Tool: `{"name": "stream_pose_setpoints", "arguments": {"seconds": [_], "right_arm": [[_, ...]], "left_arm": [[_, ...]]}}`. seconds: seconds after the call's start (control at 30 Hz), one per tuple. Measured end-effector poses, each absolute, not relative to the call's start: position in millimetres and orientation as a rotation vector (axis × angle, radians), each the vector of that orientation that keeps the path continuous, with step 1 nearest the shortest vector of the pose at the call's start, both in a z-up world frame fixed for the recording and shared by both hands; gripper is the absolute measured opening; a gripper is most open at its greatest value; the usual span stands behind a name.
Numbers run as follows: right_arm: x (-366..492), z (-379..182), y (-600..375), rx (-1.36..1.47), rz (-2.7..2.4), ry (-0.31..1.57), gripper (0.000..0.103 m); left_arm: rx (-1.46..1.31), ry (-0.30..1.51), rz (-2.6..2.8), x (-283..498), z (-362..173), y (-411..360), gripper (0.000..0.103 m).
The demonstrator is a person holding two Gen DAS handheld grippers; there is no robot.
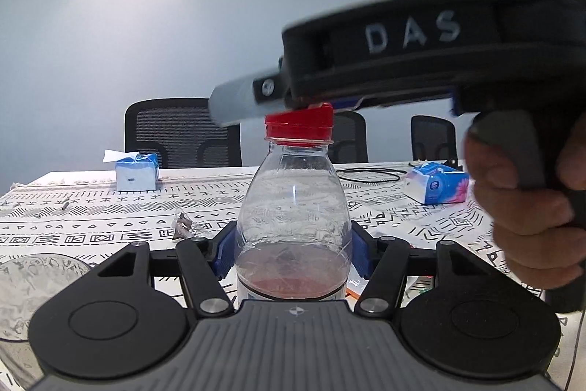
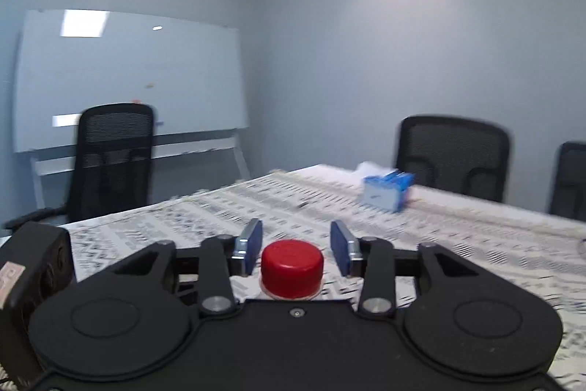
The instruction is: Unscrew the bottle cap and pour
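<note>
While your left gripper (image 1: 291, 246) clamped the bottle (image 1: 291, 207) upright on the table (image 1: 91, 207), its blue pads pressed to both sides, your right gripper (image 2: 296, 246) sat at cap height with fingers spread, a gap showing on each side of the red cap (image 2: 292, 267). That cap was on the neck, so unscrewing looked barely begun or between turns. A little reddish liquid lay low in the bottle, and the glass (image 1: 25, 284) waited just left, unfilled as far as showed.
</note>
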State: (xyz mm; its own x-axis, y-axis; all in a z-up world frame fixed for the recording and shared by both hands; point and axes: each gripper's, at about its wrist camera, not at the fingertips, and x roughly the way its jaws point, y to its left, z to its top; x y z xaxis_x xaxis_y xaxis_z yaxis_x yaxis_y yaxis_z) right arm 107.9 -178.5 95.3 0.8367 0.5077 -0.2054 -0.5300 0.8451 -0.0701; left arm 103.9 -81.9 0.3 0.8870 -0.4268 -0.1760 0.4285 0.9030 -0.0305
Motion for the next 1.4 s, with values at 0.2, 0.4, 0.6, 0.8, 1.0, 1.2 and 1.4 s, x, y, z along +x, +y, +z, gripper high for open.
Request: {"name": "stream_pose_setpoints", "arguments": {"seconds": [0.2, 0.4, 0.6, 0.8, 1.0, 1.2, 1.4], "right_arm": [[94, 90, -161, -0.181, 0.406, 0.2, 0.034], [94, 81, -173, -0.172, 0.48, 0.153, 0.033], [116, 82, -207, -0.157, 0.727, 0.137, 0.033], [139, 84, -238, -0.188, 0.977, 0.101, 0.033], [120, 100, -205, -0.088, 0.693, 0.208, 0.051], [119, 95, -173, -0.081, 0.463, 0.229, 0.034], [120, 85, -186, -0.071, 0.51, 0.174, 0.033]], "left_arm": [[0.013, 0.178, -0.43, 94, 3, -89, 0.058], [0.01, 0.192, -0.434, 95, 6, -90, 0.058], [-0.011, 0.217, -0.451, 96, 8, -88, 0.058], [-0.004, 0.208, -0.458, 95, 6, -92, 0.058], [0.019, 0.183, -0.44, 91, 4, -98, 0.058], [0.016, 0.183, -0.432, 91, 4, -99, 0.058], [0.019, 0.193, -0.445, 93, 6, -98, 0.058]]}}
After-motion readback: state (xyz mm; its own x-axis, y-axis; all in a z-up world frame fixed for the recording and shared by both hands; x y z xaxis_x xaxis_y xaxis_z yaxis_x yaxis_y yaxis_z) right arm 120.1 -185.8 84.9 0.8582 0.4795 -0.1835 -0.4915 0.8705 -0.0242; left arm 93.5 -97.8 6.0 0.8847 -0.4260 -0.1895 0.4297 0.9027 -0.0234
